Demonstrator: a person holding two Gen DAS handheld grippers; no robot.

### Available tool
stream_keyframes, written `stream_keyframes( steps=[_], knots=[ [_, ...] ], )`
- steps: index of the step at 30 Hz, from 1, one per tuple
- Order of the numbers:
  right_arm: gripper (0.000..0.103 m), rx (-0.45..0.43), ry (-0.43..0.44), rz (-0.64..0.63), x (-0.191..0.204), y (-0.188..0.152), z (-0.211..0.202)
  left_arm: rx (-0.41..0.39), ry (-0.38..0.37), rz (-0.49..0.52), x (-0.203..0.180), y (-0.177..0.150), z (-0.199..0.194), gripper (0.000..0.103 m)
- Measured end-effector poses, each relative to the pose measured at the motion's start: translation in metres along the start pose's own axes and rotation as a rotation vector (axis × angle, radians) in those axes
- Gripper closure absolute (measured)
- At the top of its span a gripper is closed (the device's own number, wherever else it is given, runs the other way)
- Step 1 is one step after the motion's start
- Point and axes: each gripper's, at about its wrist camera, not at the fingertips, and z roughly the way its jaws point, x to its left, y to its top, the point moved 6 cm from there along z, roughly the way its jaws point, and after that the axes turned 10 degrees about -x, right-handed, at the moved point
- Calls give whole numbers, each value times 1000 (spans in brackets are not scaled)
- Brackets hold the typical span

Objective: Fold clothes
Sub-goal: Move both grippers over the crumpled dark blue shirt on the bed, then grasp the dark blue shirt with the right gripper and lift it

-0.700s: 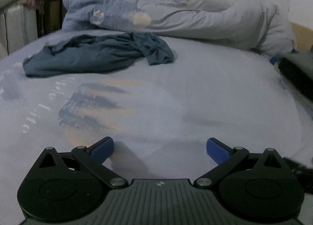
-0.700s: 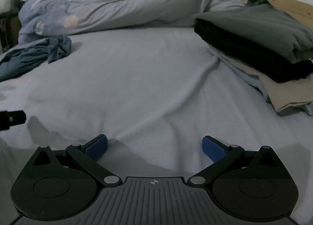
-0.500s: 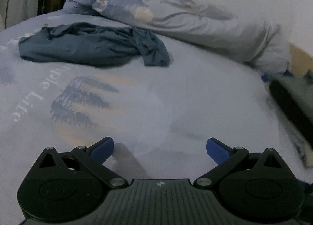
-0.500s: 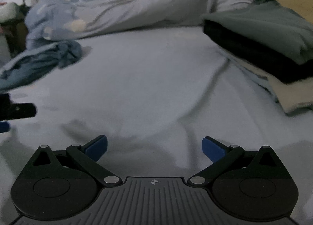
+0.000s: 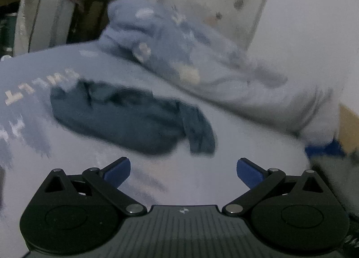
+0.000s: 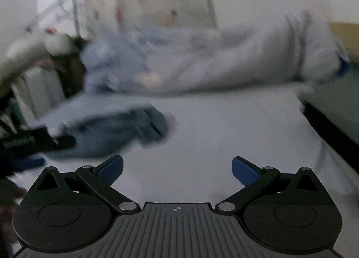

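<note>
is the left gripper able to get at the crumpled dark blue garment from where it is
Probably yes. The left gripper is open and empty, the dark blue garment lies just ahead on the bedsheet, and only bare sheet lies between them.

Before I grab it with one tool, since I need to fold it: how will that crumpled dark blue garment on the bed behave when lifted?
The dark blue garment lies bunched in soft wrinkles, so it probably droops limply from one pinch. It looks thin, so likely light. One end trails loose and may drag across the bedsheet.
</note>
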Motion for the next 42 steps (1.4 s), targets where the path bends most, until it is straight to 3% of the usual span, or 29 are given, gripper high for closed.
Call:
stream_keyframes(
  steps=[4,7,10,18,20,22,23,29,36,39,42],
  knots=[
    [0,-128,64,-8,34,53,-1,-88,0,-36,17,34,-11,0],
    [0,-154,105,-49,51,77,9,-104,22,-59,32,44,-13,0],
    [0,-133,132,-134,71,77,28,-115,57,-92,49,42,-12,0],
    [2,-24,282,-208,155,42,111,-140,144,-211,103,50,-14,0],
    [13,13,320,-223,176,29,135,-159,175,-240,114,52,-18,0],
    [36,69,338,-194,189,17,162,-179,203,-259,122,56,-22,0],
    [40,97,346,-177,196,9,175,-188,217,-268,126,59,-24,0],
    [42,211,374,-68,228,-33,245,-225,264,-320,141,71,-29,0],
    [44,263,374,-112,259,-64,291,-184,253,-364,152,68,-20,0],
    [100,295,353,-163,267,-69,299,-171,250,-366,150,63,-18,0],
    [101,256,360,-177,267,-62,290,-165,259,-388,150,60,-18,0]
  ],
)
